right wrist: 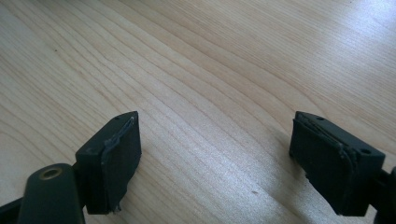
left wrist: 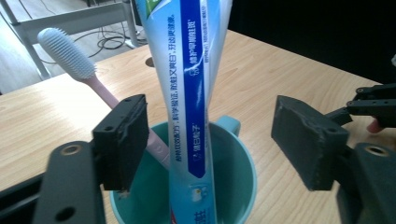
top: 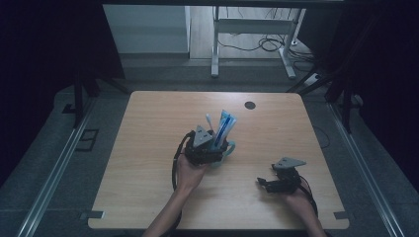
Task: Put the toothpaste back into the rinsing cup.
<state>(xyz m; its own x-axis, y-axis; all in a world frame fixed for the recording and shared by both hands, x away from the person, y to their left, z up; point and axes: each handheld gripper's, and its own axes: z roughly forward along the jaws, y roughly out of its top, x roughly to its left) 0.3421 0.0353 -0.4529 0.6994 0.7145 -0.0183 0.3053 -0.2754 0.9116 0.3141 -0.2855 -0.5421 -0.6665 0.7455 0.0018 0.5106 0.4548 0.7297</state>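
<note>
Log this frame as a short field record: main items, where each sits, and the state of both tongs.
cup: teal mug, upright on the wooden table
contents: toothpaste tube and pink toothbrush, both standing in the mug
left tongs: open, jaws either side of the tube above the mug rim, not touching it
right tongs: open, nothing between the jaws, low over bare table
table hole: dark round grommet near the far edge

Place: a lab or test room, dimly lit.
Evidence: a bare wooden bench (top: 148, 197) ringed by dark curtains and floor rails (top: 49, 182); beyond it, a white desk frame (top: 252, 29) with loose cables (top: 267, 45) on the floor.
</note>
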